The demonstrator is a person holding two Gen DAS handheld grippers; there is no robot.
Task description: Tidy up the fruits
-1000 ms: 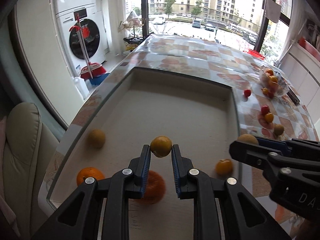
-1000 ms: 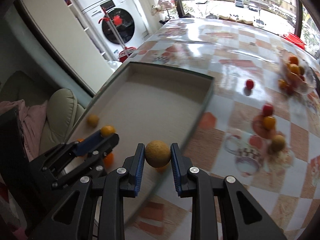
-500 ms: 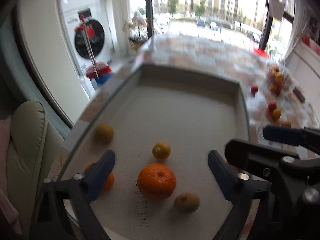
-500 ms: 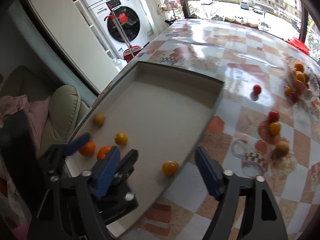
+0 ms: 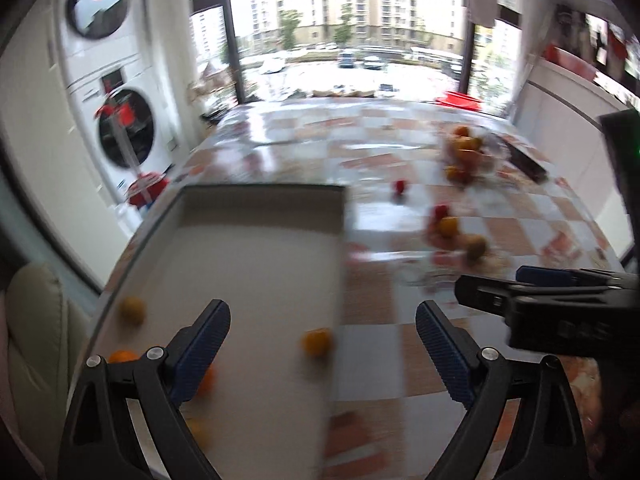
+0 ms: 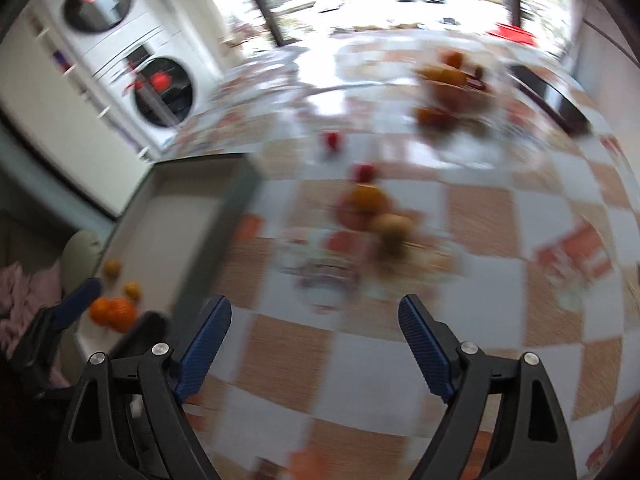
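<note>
Presently, left hand-held gripper point(image 5: 323, 340): jaws spread wide, nothing between the blue ribbed pads; it hangs over the near right part of the tray, so its load reads as already set down.
Right hand-held gripper point(image 6: 316, 336): jaws opening, nothing between them; it points at bare checkered counter, beyond the tray's right wall, aimed toward the loose fruit.
Tray: shallow grey rectangular tray point(image 5: 264, 192) at the counter's left edge; judged to be the collecting place, since fruit is gathered in its near end.
Fruit in tray: small orange-yellow round fruit point(image 5: 317, 342) lies free near the right wall, between the left pads in view but untouched; a yellowish round fruit point(image 5: 133, 310) sits by the left wall; two oranges point(image 6: 112, 312) lie close together at the near left corner.
Fruit still out: a red fruit, an orange fruit and a brownish round fruit point(image 6: 394, 228) clustered on the orange-and-white checkered counter point(image 6: 480, 216); one small red fruit point(image 6: 331, 139) apart, farther back.
Bowl: clear glass bowl of orange fruit point(image 6: 452, 84) at the far right; blurred, contents uncertain.
Judgement: sorting partway done; next pick is probably the nearest cluster, round fruit prone to rolling.
</note>
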